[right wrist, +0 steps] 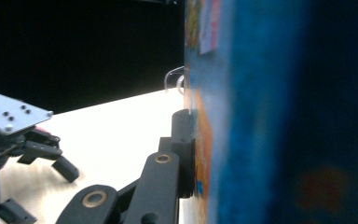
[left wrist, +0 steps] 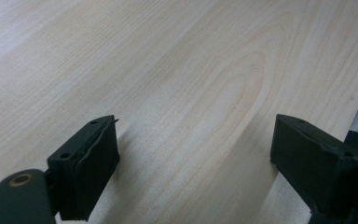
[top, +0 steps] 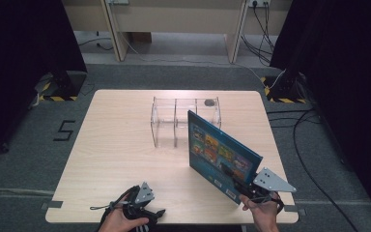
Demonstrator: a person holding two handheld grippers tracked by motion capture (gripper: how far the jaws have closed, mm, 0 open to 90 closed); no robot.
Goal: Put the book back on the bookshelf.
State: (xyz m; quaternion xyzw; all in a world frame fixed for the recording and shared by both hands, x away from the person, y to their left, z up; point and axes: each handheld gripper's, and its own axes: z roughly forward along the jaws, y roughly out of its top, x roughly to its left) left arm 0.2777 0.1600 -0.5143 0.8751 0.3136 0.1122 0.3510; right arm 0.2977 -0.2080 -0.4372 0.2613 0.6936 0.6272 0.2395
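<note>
A thin blue picture book (top: 220,154) stands on edge at the table's right front, its cover facing left and its top corner leaning against the clear organizer (top: 183,118). My right gripper (top: 244,186) is shut on the book's near lower corner. In the right gripper view one black jaw presses flat on the book's cover (right wrist: 261,116); the other jaw is hidden behind it. My left gripper (top: 157,212) lies near the front edge, left of the book. Its jaws stand wide apart over bare wood (left wrist: 196,123) with nothing between them.
The clear organizer has three compartments, and a small dark round thing (top: 209,102) sits in the right one. The wooden table (top: 116,140) stands on grey carpet, with black curtains on both sides and cables (top: 309,159) on the floor at right.
</note>
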